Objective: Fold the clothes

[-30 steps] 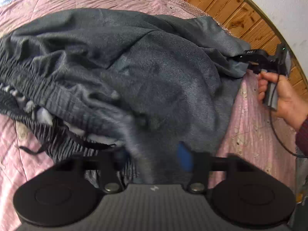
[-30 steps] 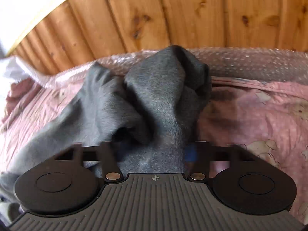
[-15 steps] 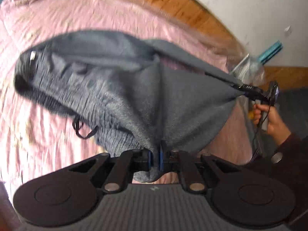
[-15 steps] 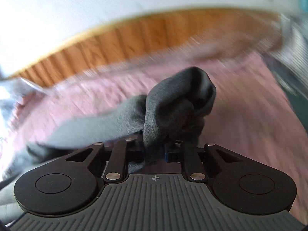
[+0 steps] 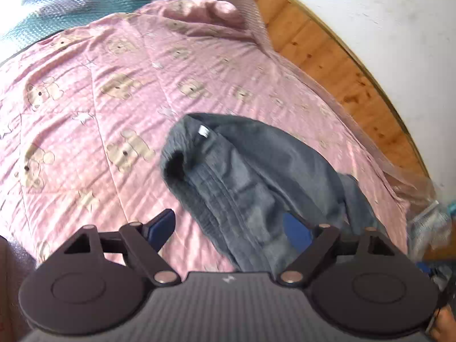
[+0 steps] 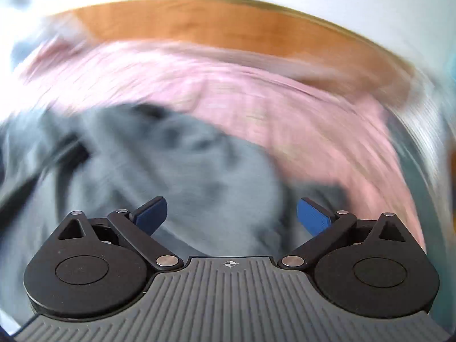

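Left wrist view: left gripper (image 5: 229, 229) fingers were spread, released, with grey trousers (image 5: 245, 176) on the pink quilt (image 5: 85, 119) at 12 o'clock. Right gripper (image 6: 232, 215) fingers were likewise spread above the blurred trousers (image 6: 159, 171).

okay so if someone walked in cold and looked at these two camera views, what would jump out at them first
The dark grey garment would catch the eye first: it lies bunched on the pink teddy-bear quilt, a small white label showing at its upper edge. Next, the left gripper and the right gripper both hang open over the cloth, gripping nothing. The right wrist view is heavily motion-blurred; the wooden headboard curves behind the bed.
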